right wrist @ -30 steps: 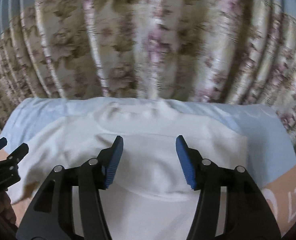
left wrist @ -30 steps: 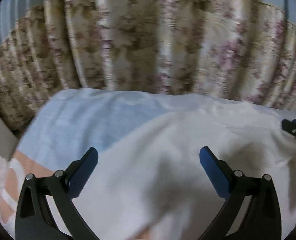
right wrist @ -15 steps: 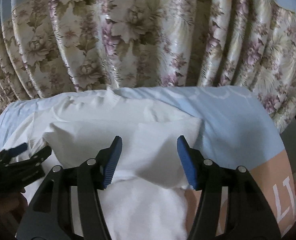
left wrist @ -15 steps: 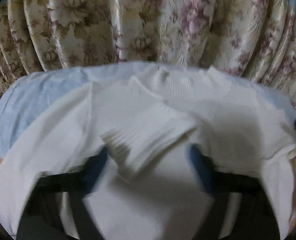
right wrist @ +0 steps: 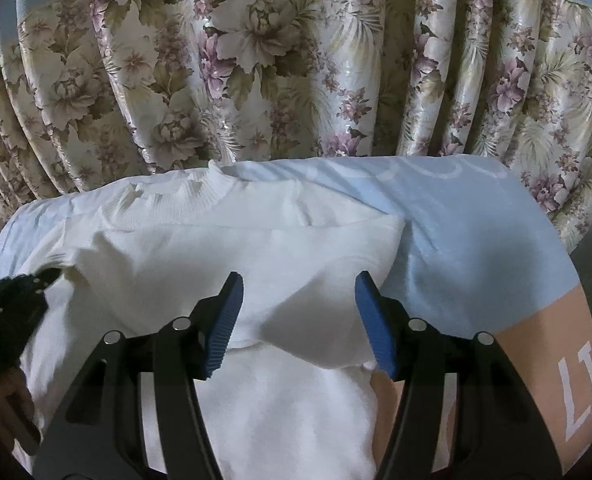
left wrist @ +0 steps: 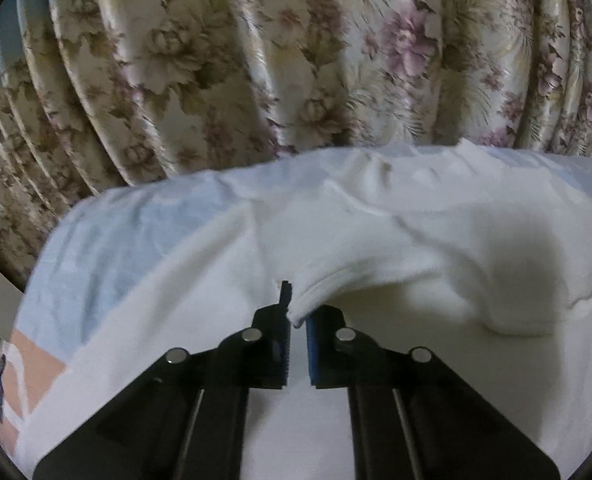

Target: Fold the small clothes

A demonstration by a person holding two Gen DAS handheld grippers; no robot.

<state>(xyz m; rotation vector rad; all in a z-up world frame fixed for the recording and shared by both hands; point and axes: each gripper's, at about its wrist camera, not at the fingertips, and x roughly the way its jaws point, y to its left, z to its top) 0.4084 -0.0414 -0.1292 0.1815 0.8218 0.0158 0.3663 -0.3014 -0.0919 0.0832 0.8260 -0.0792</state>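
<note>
A small white knit top (left wrist: pixel 376 240) lies spread on a light blue cloth (left wrist: pixel 108 248), its collar toward the curtain. My left gripper (left wrist: pixel 296 320) is shut on the cuff of the white sleeve (left wrist: pixel 336 280), which is folded across the body. In the right wrist view the top (right wrist: pixel 256 256) fills the middle and its right sleeve is folded inward. My right gripper (right wrist: pixel 296 320) is open and empty just above that folded sleeve. The left gripper (right wrist: pixel 12 296) shows at the left edge there.
A floral curtain (right wrist: pixel 296 60) hangs close behind the surface. The light blue cloth (right wrist: pixel 476 240) covers the far part; an orange mat with white lettering (right wrist: pixel 556 380) shows at the near right. The surface drops off at the left and right sides.
My left gripper has closed on the left sleeve cuff and carried it across the body. My right gripper has stayed open over the folded right sleeve.
</note>
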